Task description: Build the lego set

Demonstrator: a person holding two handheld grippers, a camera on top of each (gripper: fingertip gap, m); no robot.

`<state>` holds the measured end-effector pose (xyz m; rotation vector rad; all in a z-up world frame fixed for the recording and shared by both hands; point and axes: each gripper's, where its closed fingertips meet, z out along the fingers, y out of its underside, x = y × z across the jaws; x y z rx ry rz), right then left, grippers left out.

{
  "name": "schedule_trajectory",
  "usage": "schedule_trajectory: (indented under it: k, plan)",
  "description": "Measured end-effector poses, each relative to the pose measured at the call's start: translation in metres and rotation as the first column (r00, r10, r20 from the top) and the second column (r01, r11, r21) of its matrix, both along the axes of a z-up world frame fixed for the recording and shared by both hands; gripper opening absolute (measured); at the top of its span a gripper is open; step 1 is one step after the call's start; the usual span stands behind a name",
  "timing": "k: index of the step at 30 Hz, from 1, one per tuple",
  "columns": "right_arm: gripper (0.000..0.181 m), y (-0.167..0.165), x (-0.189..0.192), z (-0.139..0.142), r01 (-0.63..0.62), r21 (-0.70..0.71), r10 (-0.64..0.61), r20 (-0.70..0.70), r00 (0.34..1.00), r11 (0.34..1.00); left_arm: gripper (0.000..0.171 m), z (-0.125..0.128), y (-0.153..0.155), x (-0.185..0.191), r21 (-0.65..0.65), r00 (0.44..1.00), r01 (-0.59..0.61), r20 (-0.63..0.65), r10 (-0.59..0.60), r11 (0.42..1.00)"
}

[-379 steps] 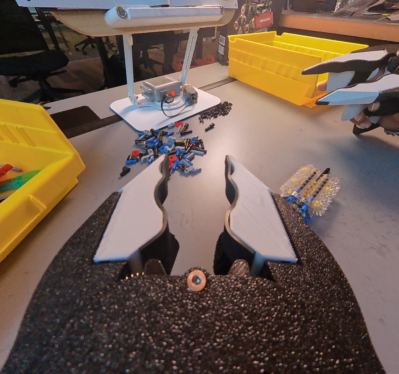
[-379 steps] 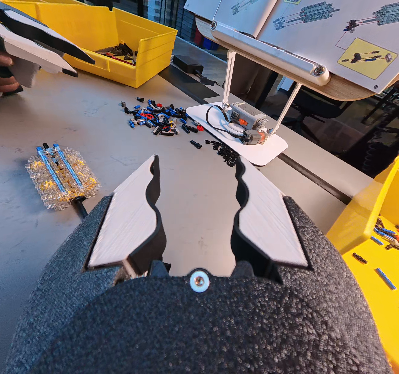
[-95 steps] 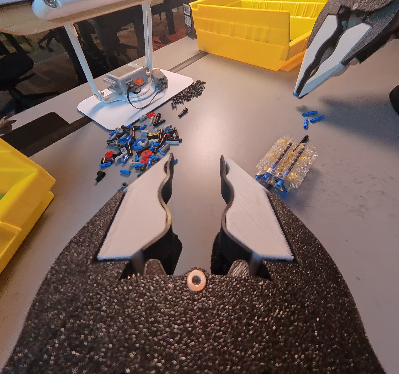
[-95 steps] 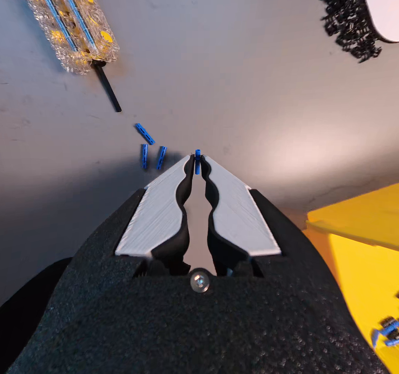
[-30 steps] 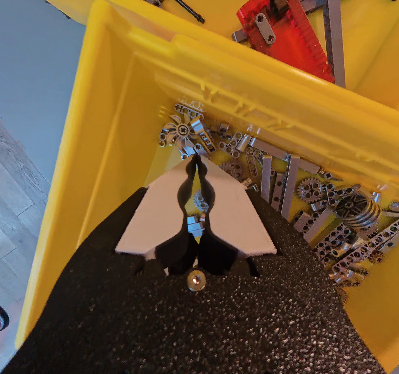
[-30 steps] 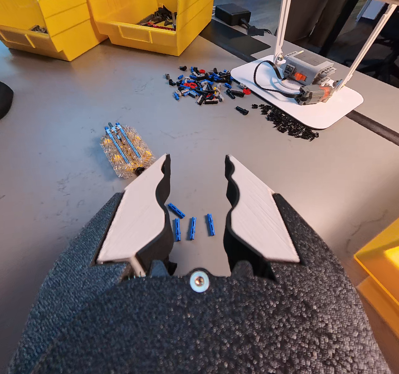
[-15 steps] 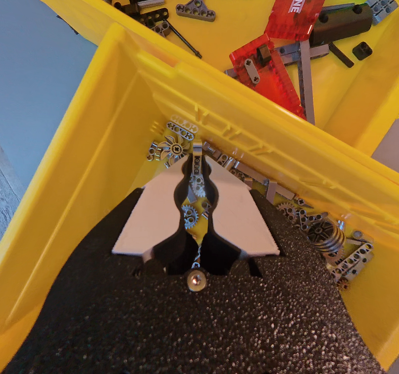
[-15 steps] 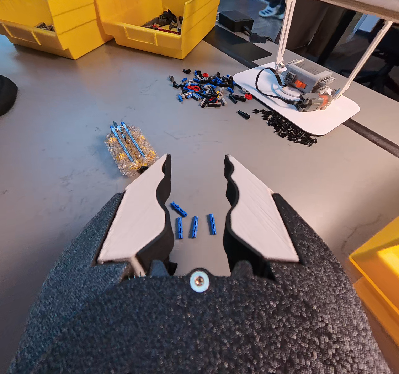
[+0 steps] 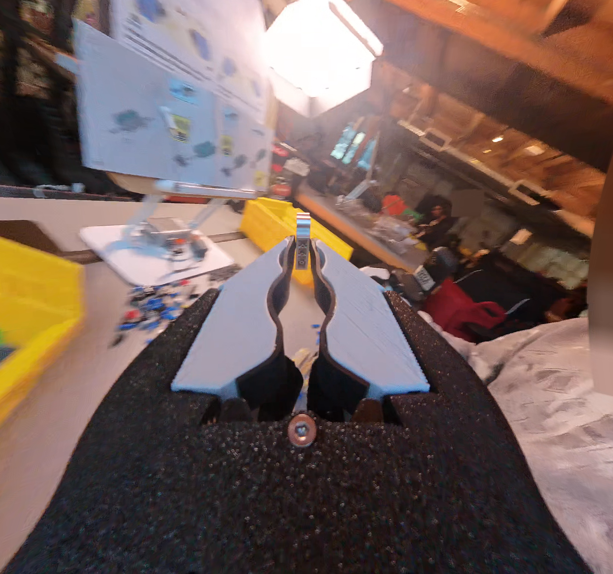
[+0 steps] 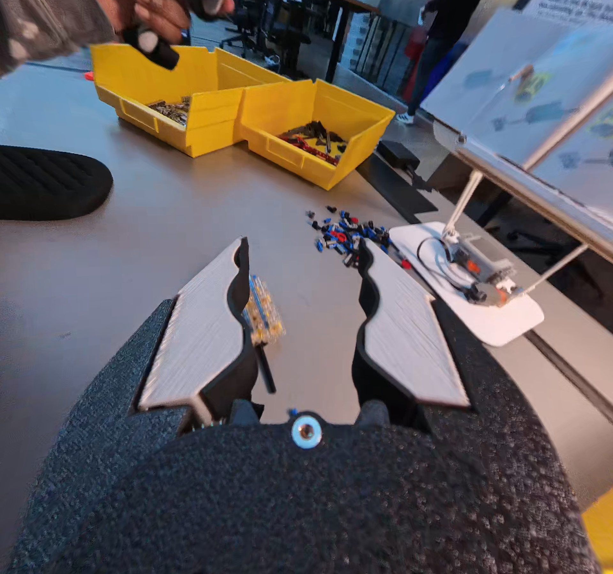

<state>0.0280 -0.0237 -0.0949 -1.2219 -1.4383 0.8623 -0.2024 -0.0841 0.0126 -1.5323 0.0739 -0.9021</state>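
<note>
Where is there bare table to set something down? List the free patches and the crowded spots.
Free: the wide grey table stretch between the black pad, the yellow bins and the clear studded assembly. Also the strip between that assembly and the white stand base, ahead of the open right gripper. Crowded: the pile of small parts beside the base.

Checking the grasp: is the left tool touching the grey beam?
Touching: left wrist view shows the left tool pinching the grey beam between its fingertips.
</note>
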Motion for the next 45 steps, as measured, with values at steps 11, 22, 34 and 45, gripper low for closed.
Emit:
schedule_trajectory:
  k: [11, 22, 34, 45]
  plan:
    - [0.054, -0.005, -0.027, 0.054, 0.137, 0.253, -0.093, -0.179, 0.979, 0.958, 0.007, -0.041, 0.051, 0.196, 0.081, 0.837, 0.355, 0.415, -0.355, 0.931]
    - [0.03, -0.004, -0.016, 0.014, -0.039, 0.235, 0.049, -0.039, 0.998, 0.971, 0.011, -0.083, 0.049, 0.218, -0.045, 0.886, 0.411, 0.255, -0.387, 0.911]
    - [0.03, -0.092, 0.021, -0.129, -0.492, -0.239, 0.543, 0.469, 0.696, 0.837, 0.028, -0.201, -0.02, 0.239, -0.272, 0.566, 0.556, -0.568, -0.598, 0.785]
    - [0.036, -0.034, 0.036, -0.088, -0.353, -0.209, 0.407, 0.353, 0.842, 0.912, 0.032, -0.231, -0.024, 0.246, -0.352, 0.453, 0.491, -0.678, -0.579, 0.797]
